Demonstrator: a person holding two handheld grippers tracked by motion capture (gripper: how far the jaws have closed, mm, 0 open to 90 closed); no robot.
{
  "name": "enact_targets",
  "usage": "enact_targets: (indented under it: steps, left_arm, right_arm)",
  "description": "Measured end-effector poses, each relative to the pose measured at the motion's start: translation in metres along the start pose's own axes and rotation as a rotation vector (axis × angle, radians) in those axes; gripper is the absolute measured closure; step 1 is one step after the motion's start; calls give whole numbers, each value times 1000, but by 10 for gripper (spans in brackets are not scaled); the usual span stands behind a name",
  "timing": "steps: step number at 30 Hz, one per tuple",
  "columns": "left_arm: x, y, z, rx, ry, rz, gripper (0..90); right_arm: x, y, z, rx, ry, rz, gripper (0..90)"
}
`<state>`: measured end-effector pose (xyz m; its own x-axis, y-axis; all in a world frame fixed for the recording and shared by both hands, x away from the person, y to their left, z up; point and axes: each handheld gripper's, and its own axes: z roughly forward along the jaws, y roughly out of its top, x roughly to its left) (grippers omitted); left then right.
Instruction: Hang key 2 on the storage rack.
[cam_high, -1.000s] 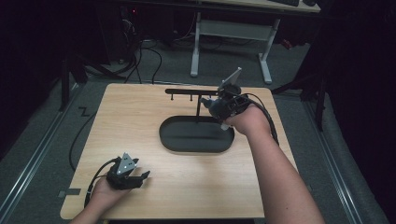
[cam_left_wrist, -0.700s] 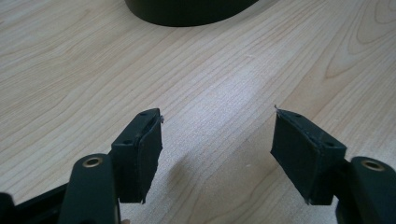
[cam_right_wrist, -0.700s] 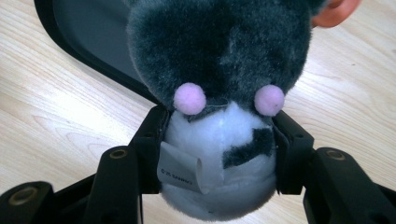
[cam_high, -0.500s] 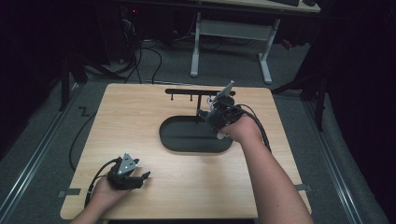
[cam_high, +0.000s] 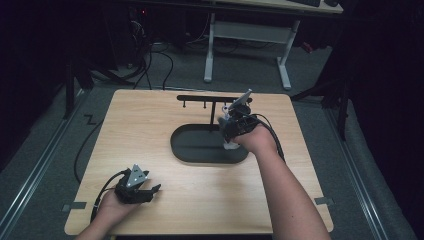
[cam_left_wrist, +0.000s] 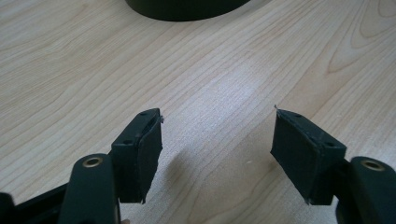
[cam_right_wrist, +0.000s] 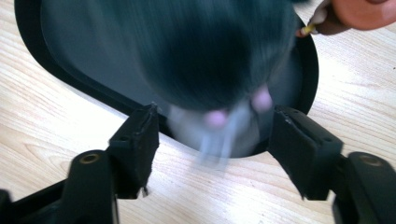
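High view: dim surroundings, evenly lit wooden table (cam_high: 150, 130), soft shadows. Left gripper view: sharp, with pale glare on the grain. Right gripper view: a motion-blurred dark and white object (cam_right_wrist: 219, 93) between the jaws.

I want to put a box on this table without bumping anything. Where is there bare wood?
The left part of the table, between its edge and the black tray, is bare, as is the near strip between the left gripper and the person's right forearm. It is crowded around the tray, the rack and the right gripper.
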<state>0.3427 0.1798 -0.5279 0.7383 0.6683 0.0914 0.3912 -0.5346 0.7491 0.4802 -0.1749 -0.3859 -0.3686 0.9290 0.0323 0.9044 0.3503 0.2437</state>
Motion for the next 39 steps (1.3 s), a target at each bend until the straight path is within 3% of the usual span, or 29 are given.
enact_targets:
  steps: [8, 18, 23, 32, 39]
  left_arm:
    - [-1, 1, 1, -2, -1, 6, 335]
    - [-4, 2, 2, 1, -15, 14, 334]
    - [-7, 2, 3, 0, -27, 17, 343]
    - [-9, 2, 4, 0, -32, 20, 348]
    - [-10, 3, 3, -7, -35, 27, 346]
  right_arm:
    - [1, -13, 2, -18, 24, 5, 312]
    - [1, -62, 17, -78, 6, -12, 324]
    - [2, -97, 33, -162, 4, -38, 327]
    - [-7, -154, 65, -315, 7, 15, 323]
    - [-9, -190, 79, -432, 17, 38, 318]
